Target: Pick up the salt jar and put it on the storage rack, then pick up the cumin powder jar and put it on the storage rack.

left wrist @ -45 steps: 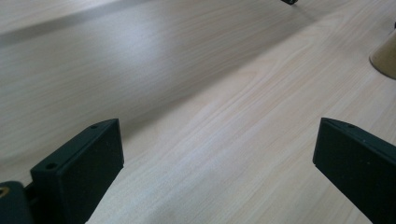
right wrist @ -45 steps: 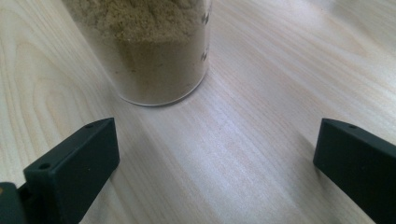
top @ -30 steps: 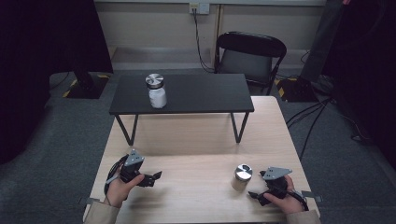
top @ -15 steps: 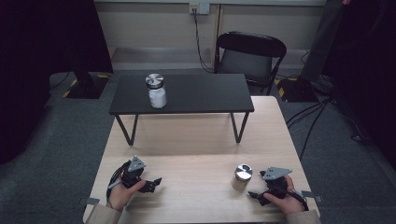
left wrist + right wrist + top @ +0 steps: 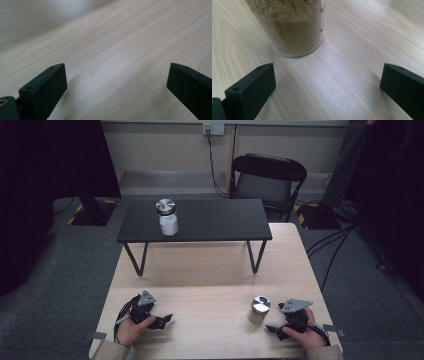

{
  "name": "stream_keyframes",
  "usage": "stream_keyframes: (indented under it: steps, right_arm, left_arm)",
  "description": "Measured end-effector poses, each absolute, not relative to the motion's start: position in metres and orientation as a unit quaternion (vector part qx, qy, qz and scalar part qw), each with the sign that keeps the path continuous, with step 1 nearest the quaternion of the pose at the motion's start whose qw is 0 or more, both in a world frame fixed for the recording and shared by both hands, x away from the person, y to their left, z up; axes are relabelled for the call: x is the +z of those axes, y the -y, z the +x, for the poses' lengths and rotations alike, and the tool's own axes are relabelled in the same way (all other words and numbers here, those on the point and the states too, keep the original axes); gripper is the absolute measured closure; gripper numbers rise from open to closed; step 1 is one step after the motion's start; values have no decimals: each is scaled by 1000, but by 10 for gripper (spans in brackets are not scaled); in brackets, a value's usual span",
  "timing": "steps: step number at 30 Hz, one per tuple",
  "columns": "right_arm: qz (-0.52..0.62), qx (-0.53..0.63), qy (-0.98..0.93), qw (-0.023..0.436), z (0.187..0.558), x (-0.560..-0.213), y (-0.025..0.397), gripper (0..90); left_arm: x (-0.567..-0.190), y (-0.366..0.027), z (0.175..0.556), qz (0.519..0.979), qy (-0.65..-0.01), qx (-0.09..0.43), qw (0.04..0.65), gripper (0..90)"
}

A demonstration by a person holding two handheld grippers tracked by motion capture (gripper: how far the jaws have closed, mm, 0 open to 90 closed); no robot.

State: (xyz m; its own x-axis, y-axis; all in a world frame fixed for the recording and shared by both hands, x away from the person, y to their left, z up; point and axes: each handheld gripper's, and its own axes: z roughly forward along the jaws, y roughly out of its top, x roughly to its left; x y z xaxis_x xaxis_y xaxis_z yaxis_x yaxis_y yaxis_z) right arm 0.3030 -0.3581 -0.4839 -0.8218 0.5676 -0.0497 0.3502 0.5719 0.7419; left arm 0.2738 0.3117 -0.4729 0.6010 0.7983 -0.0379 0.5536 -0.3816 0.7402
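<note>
Jar (image 5: 259, 309) with metal lid, tan powder inside, stands upright on the wooden bench (image 5: 210, 280), near its right front. Right gripper (image 5: 272, 329) rests just beside it, fingers (image 5: 249, 92) spread wide, holding nothing; jar (image 5: 292, 27) sits ahead of them, left of the gap, not between. Left gripper (image 5: 167, 319) lies well apart, fingers (image 5: 43, 90) wide open over bare wood
</note>
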Motion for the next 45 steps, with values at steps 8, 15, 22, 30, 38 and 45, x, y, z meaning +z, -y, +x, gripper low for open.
stream_keyframes:
  steps: [8, 15, 22, 30, 38, 45]
  right_arm:
    - [262, 381, -875, 143, 303, -484, 358, 0]
    - [262, 381, -875, 143, 303, -484, 358, 0]
    - [262, 381, -875, 143, 303, -484, 358, 0]
    - [262, 381, -875, 143, 303, -484, 358, 0]
    - [266, 381, -874, 143, 302, -484, 357, 0]
    - [249, 385, -879, 131, 305, -480, 355, 8]
  left_arm:
    - [-477, -307, 274, 824, -403, 170, 361, 25]
    - [-481, -301, 271, 830, -388, 189, 353, 0]
    - [-481, -301, 271, 831, -387, 189, 352, 0]
    - [-483, -302, 270, 829, -386, 192, 357, 0]
    - [-484, -303, 269, 828, -386, 192, 358, 0]
    - [-484, -303, 269, 827, -387, 193, 359, 0]
